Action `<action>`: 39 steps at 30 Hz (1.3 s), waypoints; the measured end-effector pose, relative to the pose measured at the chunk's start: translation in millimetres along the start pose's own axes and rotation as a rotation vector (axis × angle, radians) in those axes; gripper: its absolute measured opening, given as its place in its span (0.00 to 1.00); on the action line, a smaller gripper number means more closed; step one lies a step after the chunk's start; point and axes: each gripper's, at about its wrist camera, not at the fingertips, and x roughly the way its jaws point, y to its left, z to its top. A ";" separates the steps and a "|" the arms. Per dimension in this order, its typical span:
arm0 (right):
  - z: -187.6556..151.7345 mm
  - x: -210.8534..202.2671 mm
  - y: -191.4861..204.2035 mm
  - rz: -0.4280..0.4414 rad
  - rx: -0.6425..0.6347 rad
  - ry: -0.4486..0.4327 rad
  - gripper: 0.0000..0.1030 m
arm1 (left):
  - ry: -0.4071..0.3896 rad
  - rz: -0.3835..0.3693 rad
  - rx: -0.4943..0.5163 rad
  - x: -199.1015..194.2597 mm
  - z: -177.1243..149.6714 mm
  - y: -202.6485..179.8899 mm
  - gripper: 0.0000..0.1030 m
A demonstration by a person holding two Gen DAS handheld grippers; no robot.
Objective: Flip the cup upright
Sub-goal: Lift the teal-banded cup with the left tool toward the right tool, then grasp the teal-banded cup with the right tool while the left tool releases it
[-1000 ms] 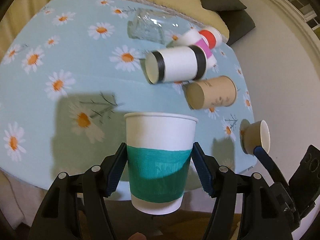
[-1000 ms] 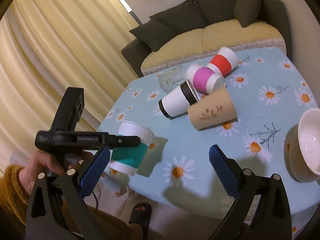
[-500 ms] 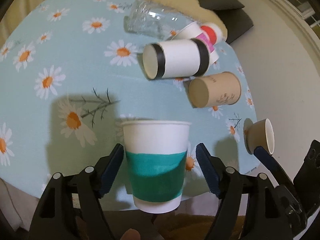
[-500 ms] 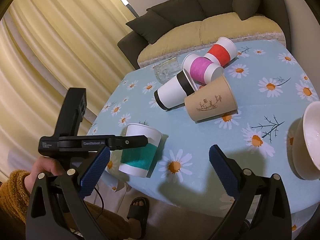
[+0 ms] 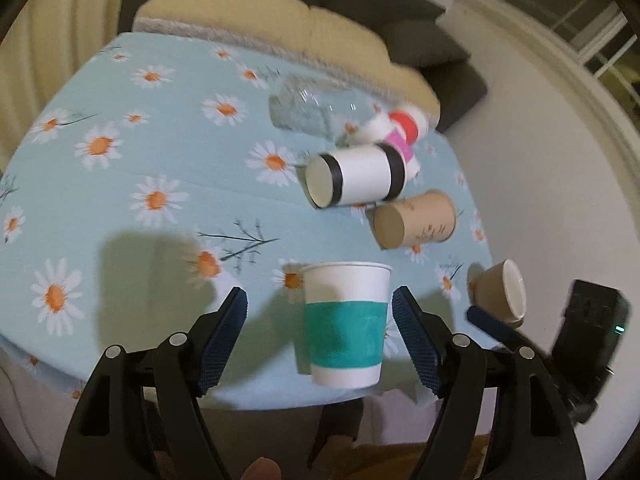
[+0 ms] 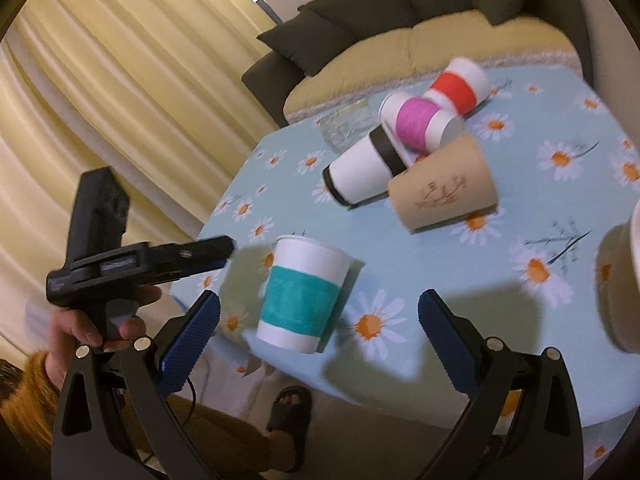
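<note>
A white paper cup with a teal band stands upright near the table's front edge; it also shows in the right wrist view. My left gripper is open, its blue pads apart from the cup, the right pad close beside it. In the right wrist view the left gripper's finger points at the cup from the left without touching it. My right gripper is open and empty, in front of the cup.
Several cups lie on their sides on the daisy tablecloth: black-banded, brown, pink, red. A clear glass lies behind them. A tan cup lies at the right edge. A sofa stands beyond.
The left gripper opened and let go of the teal-banded cup, which now stands on the table. The left gripper has drawn back and shifted left; the right gripper moved closer.
</note>
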 end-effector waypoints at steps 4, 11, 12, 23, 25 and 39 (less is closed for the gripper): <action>4.4 11.6 7.5 -0.041 -0.005 0.036 0.95 | -0.051 -0.038 -0.060 -22.8 -20.5 24.9 0.71; 17.5 48.0 16.1 -0.094 0.087 0.182 0.95 | -0.176 -0.061 -0.033 -44.7 -61.8 49.4 0.71; 19.4 53.7 17.7 -0.107 0.094 0.206 0.95 | -0.178 -0.061 -0.026 -44.2 -65.1 52.6 0.71; 34.0 111.5 38.5 -0.265 0.125 0.378 0.83 | -0.129 -0.081 0.021 -39.0 -68.4 63.6 0.71; 32.6 118.2 40.9 -0.307 0.113 0.391 0.80 | -0.119 -0.091 0.009 -38.7 -68.6 66.5 0.71; 29.9 130.0 41.5 -0.381 0.081 0.438 0.63 | -0.087 -0.091 0.013 -35.8 -68.6 66.5 0.71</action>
